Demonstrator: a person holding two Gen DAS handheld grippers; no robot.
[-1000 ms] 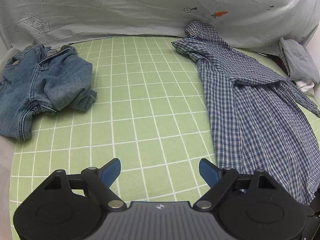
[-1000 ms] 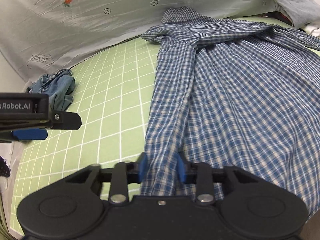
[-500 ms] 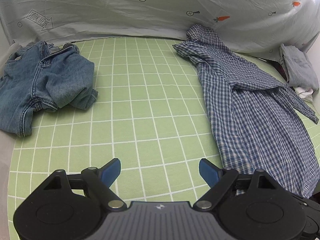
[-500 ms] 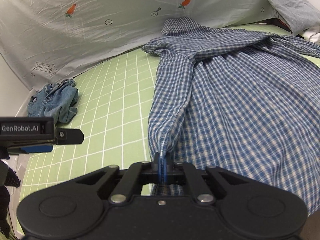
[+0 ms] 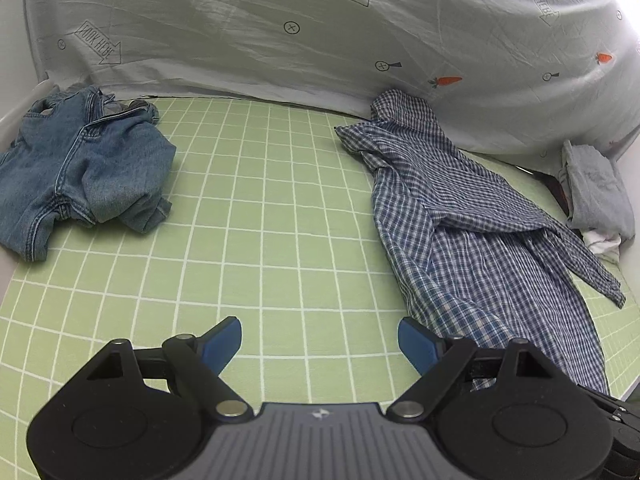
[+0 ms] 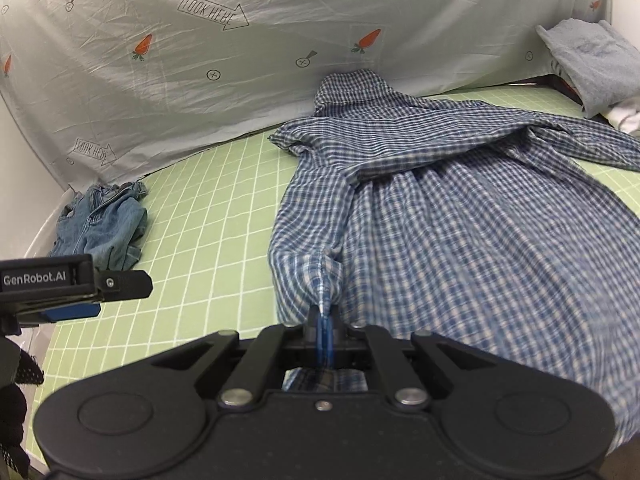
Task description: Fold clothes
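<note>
Right gripper (image 6: 325,334), nearest the lens in the right wrist view: fingers drawn fully together on a pinch of the plaid shirt (image 6: 460,216) at its near left hem edge, so that the cloth rises into a small tented ridge just ahead of the fingertips. From this pinch the shirt runs straight away from the gripper, its long axis lying near to far, hem toward the holder and collar (image 6: 352,88) propped against the grey backdrop sheet (image 6: 200,80); one sleeve is thrown across the chest toward the right. Left gripper (image 5: 320,340), seen in its own view: blue fingers (image 5: 222,342) spread wide and holding nothing, poised over bare green grid mat (image 5: 260,220); the shirt (image 5: 472,240) lies to its right, the near hem beginning just beside the right-hand finger. In the right wrist view the left gripper (image 6: 72,312) appears side-on at the left edge, apart from the shirt, with a strip of mat between them. The right gripper is therefore the nearer, already being on the cloth; the left would have to travel rightward to reach the hem or the left side seam, a judgement only. Farther off, crumpled jeans (image 5: 80,172) lie at the far left of the mat, well apart from the shirt, and a folded grey garment (image 6: 588,68) rests at the far right corner on something white (image 6: 624,116), which cannot be identified.
</note>
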